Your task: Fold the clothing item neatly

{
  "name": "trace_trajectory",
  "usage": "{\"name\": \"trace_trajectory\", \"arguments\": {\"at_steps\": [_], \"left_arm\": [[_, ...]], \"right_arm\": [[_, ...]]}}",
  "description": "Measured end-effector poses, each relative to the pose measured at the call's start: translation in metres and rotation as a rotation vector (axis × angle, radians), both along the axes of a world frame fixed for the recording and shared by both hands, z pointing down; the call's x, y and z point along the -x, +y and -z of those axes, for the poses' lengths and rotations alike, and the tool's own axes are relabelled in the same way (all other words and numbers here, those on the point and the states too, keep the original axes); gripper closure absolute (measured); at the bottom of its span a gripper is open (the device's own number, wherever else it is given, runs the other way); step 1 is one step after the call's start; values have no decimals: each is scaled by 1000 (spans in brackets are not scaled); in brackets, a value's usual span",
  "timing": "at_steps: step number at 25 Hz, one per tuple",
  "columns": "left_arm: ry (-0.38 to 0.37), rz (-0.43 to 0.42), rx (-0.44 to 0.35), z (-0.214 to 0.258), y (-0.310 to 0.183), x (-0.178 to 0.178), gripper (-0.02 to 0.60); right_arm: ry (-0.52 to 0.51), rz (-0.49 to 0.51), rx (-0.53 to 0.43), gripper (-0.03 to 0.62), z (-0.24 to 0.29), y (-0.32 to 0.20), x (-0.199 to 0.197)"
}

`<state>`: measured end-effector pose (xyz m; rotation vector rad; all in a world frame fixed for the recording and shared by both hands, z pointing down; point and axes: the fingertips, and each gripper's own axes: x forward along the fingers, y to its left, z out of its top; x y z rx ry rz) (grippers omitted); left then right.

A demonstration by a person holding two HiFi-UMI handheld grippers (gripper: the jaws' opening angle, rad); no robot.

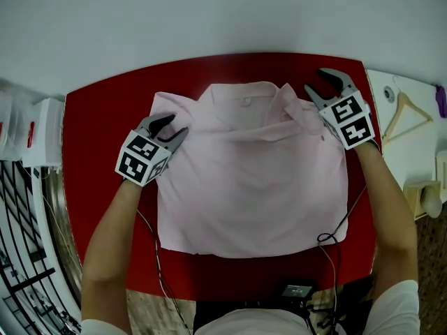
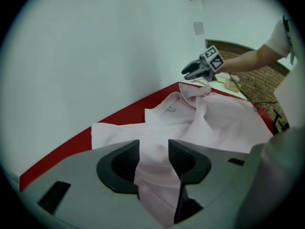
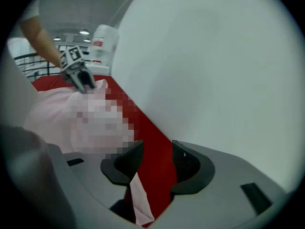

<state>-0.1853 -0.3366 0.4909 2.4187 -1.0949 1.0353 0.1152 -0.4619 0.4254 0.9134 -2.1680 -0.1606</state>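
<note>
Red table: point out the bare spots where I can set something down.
Widest: the red table strip between the pink shirt's left edge and the table's left edge. Front strip below the hem is narrower, crossed by cables. Right side is crowded.

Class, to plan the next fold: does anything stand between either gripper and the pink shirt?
Nothing visible does. The left gripper is open over the pink shirt, fabric between its jaws; the right gripper is open beside its collar.
</note>
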Motion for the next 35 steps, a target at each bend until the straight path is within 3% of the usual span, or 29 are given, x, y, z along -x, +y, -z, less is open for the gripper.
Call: {"name": "trace_trajectory", "arguments": {"at_steps": [4, 7, 10, 14, 15, 17, 19, 22, 25, 28, 35], "left_arm": [[-15, 47, 17, -8, -2, 15, 413], [-24, 86, 26, -13, -4, 25, 413], [-26, 114, 39, -18, -4, 32, 406], [-19, 154, 70, -25, -5, 39, 397], [-18, 160, 77, -28, -5, 39, 397], [-19, 167, 88, -31, -4, 39, 399], [-13, 179, 93, -32, -4, 39, 414], [0, 214, 81, -30, -5, 43, 496], [20, 262, 70, -30, -4, 48, 540], [63, 310, 76, -29, -3, 53, 545], [314, 453, 138, -23, -4, 59, 545]], "right_arm": [[161, 200, -43, 425, -2, 71, -25], [316, 289, -35, 425, -24, 115, -54], [436, 333, -32, 425, -49, 129, -72], [508, 324, -57, 428, -72, 114, -73], [504, 312, -61, 442, -73, 110, -71], [447, 259, -52, 557, -67, 100, -69], [332, 168, -5, 565, -56, 86, -71], [159, 17, 91, 566, -46, 63, -82], [68, -97, 158, 566, -48, 41, -99], [16, -178, 225, 566, -57, 27, -111], [-92, -330, 352, 565, -87, 13, -125]]}}
